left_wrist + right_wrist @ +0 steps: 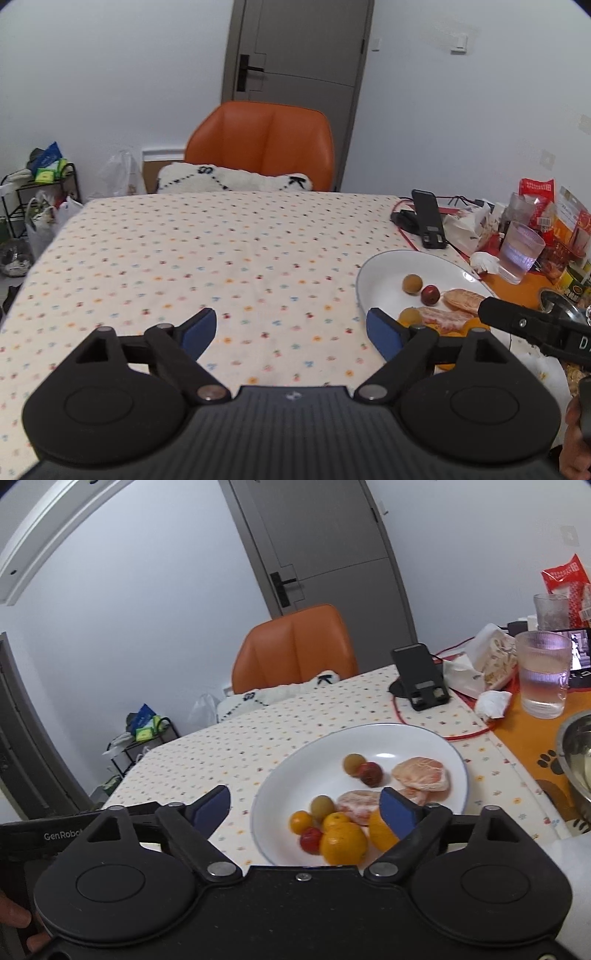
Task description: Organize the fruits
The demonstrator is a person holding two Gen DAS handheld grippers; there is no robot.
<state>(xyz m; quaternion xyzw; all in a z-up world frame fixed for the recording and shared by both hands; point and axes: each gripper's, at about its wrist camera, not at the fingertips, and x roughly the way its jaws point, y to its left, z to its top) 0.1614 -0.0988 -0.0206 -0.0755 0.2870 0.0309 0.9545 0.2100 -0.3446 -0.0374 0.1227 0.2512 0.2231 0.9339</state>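
A white plate [295, 775] [380, 273] holds small fruits: oranges [343, 843], a red fruit [370, 773], a brown-green one [354, 762] and peeled citrus pieces [421, 773]. My right gripper [306, 808] hovers open over the plate's near side, blue pads [397, 812] apart, nothing between them. My left gripper [291, 332] is open above the dotted tablecloth, just left of the plate, holding nothing. The right gripper's black body [532, 328] shows at the right of the left wrist view, covering part of the plate.
An orange chair [262, 144] with a white cushion stands at the table's far edge. A black phone stand [421, 679], red cable, tissues, a glass of water [543, 675], snack packets [539, 199] and a steel bowl [576, 753] crowd the right side.
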